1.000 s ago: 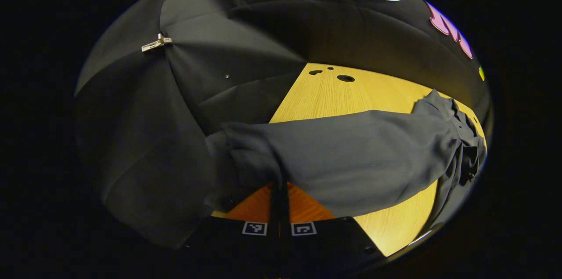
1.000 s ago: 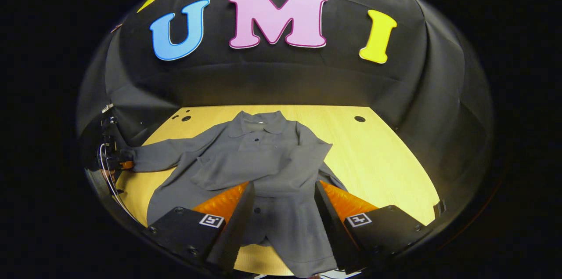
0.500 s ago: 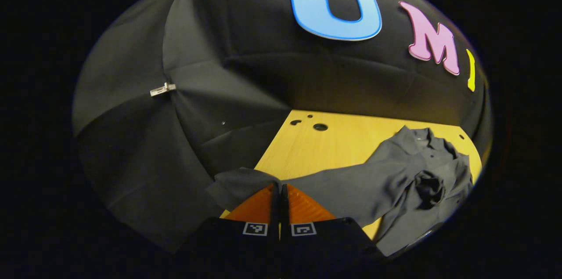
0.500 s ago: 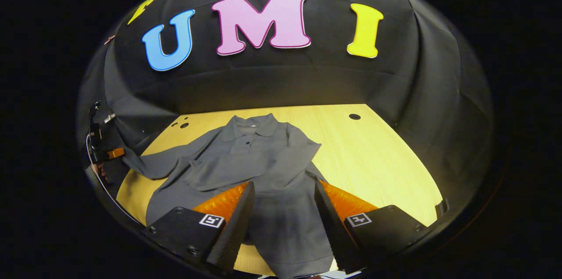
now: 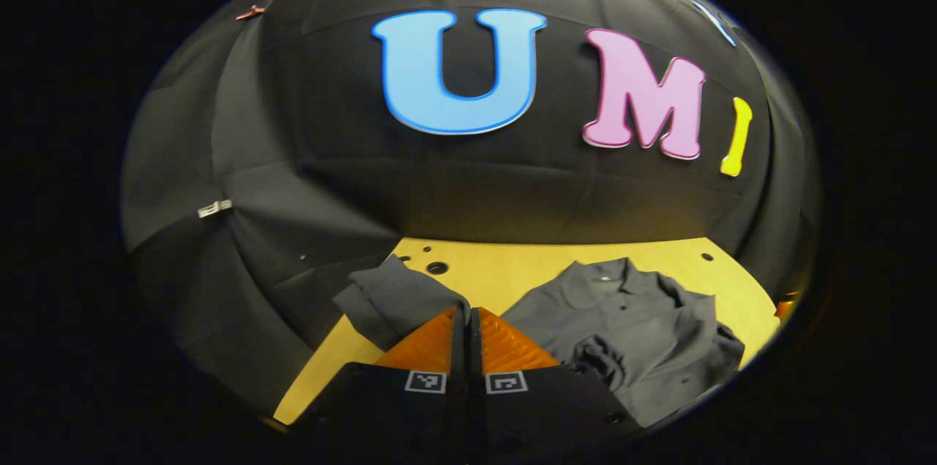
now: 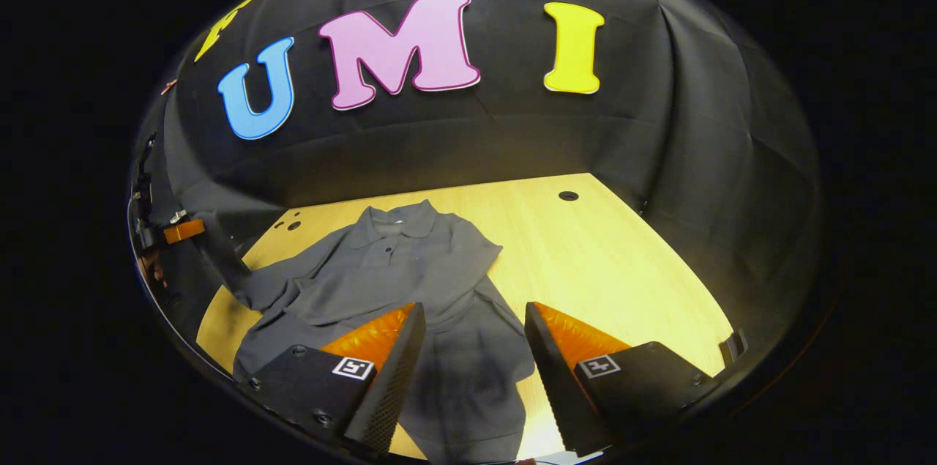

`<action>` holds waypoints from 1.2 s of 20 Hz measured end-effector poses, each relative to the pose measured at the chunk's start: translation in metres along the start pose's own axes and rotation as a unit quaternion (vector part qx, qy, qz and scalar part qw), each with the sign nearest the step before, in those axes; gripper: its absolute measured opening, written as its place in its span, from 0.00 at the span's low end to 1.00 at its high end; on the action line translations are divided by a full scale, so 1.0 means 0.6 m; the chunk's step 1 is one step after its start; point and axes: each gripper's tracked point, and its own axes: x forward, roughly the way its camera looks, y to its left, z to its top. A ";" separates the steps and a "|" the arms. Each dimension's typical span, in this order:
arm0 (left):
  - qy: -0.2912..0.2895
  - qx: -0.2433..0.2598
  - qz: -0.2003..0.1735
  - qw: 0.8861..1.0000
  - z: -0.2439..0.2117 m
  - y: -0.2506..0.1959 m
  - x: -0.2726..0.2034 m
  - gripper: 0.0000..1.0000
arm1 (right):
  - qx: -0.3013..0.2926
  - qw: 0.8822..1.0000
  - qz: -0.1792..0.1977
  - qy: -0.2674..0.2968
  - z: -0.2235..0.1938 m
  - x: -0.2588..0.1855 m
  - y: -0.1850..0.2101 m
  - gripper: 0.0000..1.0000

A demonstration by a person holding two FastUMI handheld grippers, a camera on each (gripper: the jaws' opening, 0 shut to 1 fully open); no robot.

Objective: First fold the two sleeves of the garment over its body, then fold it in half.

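A dark grey long-sleeved collared shirt [image 6: 399, 267] lies face up on the yellow wooden table [image 6: 600, 260], collar toward the back wall. One sleeve is folded across its body. My left gripper [image 5: 466, 313] is shut on the cuff of the other sleeve [image 5: 395, 296], which hangs over its fingers above the table's left edge. The shirt's body [image 5: 629, 315] lies to its right. In the right gripper view the left gripper [image 6: 176, 231] holds that sleeve [image 6: 238, 274] raised at the far left. My right gripper [image 6: 473, 311] hovers open over the shirt's lower half, nothing between its fingers.
Black cloth walls close in the table at the back and both sides. Round holes sit in the tabletop near the back corners [image 6: 567, 195] [image 5: 437, 267]. A metal clip [image 5: 214, 209] pins the left wall cloth. Bare wood lies right of the shirt.
My left gripper has lifted the sleeve cuff off the table and swung round to face the back wall, slackening the sleeve. The right gripper drifted a little, still open.
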 end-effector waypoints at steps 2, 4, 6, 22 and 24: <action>0.000 0.006 -0.026 1.000 0.009 -0.051 -0.004 0.05 | 0.006 1.000 -0.004 -0.002 0.001 -0.003 -0.017 0.86; 0.003 0.009 -0.049 0.999 0.006 -0.089 -0.008 0.05 | 0.011 1.000 -0.007 -0.003 -0.001 -0.008 -0.034 0.88; 0.009 0.009 -0.070 0.997 0.000 -0.138 -0.009 0.05 | 0.016 1.000 -0.008 -0.001 -0.006 -0.013 -0.050 0.89; 0.098 0.050 -0.186 0.976 -0.170 -0.446 0.022 0.05 | 0.009 0.999 0.001 0.035 -0.054 -0.026 -0.116 0.89; 0.112 0.059 -0.206 0.970 -0.203 -0.479 0.013 0.05 | 0.007 0.999 0.007 0.041 -0.059 -0.024 -0.115 0.89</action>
